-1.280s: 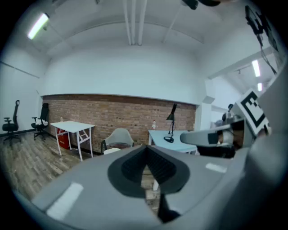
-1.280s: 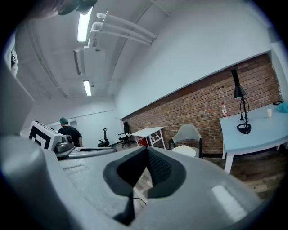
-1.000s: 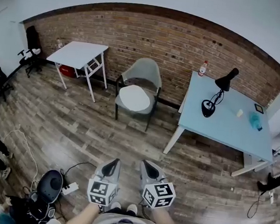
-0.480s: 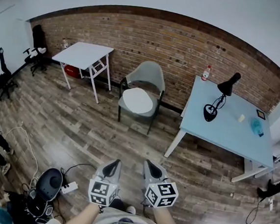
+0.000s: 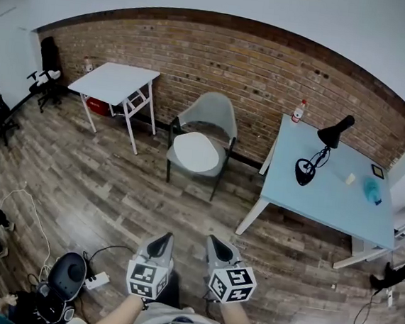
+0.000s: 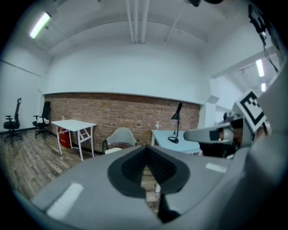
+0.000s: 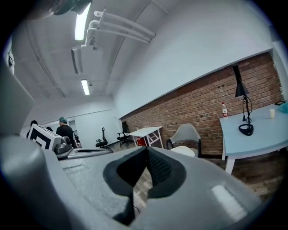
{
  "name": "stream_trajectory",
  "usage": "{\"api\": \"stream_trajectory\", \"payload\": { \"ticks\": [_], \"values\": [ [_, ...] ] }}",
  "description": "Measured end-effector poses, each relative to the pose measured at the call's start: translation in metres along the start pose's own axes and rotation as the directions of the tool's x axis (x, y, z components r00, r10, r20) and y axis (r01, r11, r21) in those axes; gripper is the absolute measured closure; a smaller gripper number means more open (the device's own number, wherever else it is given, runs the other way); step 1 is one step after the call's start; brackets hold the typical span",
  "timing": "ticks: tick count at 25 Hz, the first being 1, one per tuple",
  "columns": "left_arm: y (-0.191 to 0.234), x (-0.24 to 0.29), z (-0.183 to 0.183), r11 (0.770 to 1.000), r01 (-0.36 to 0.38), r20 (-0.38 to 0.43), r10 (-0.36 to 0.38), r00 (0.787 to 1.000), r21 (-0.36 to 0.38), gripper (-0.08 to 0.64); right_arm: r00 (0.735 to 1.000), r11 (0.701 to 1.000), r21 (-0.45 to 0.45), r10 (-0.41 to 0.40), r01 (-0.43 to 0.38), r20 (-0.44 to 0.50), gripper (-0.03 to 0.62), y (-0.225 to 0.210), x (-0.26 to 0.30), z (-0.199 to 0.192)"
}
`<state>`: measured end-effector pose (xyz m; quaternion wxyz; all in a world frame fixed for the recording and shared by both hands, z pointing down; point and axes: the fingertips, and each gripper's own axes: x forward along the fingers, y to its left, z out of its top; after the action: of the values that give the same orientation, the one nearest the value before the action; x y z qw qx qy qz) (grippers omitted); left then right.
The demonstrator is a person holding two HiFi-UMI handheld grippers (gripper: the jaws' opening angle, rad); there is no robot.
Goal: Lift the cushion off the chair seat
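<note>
A grey shell chair [image 5: 208, 115] stands against the brick wall, with a round white cushion [image 5: 195, 153] lying on its seat. The chair [image 6: 119, 136] and cushion [image 6: 113, 150] also show small in the left gripper view, and the chair [image 7: 186, 133] and cushion [image 7: 183, 151] in the right gripper view. My left gripper [image 5: 160, 242] and right gripper [image 5: 215, 245] are side by side at the bottom of the head view, far short of the chair. Both are shut and hold nothing.
A white table [image 5: 115, 82] stands left of the chair. A light blue table [image 5: 328, 188] at the right carries a black desk lamp [image 5: 316, 149] and a bottle [image 5: 299, 111]. Cables and a dark round device [image 5: 67, 276] lie on the wooden floor at lower left. Office chairs [image 5: 49, 72] stand far left.
The view has shifted slightly as the person steps; both grippers stay shut, side by side, and a little nearer the chair.
</note>
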<state>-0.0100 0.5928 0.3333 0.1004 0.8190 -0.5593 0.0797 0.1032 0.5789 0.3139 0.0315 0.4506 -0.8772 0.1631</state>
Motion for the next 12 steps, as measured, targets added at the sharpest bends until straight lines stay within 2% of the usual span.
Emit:
{"api": "stream_trajectory", "payload": {
  "ticks": [5, 12],
  "values": [
    [0.047, 0.06, 0.009, 1.0, 0.021, -0.015, -0.022, 1.0, -0.012, 0.569, 0.999, 1.0, 0.009, -0.02, 0.02, -0.028, 0.594, -0.022, 0.07, 0.01],
    [0.141, 0.144, 0.034, 0.999, 0.037, -0.029, -0.037, 0.999, -0.013, 0.569, 0.999, 0.999, 0.016, -0.03, 0.031, -0.045, 0.594, -0.039, 0.193, 0.035]
  ]
}}
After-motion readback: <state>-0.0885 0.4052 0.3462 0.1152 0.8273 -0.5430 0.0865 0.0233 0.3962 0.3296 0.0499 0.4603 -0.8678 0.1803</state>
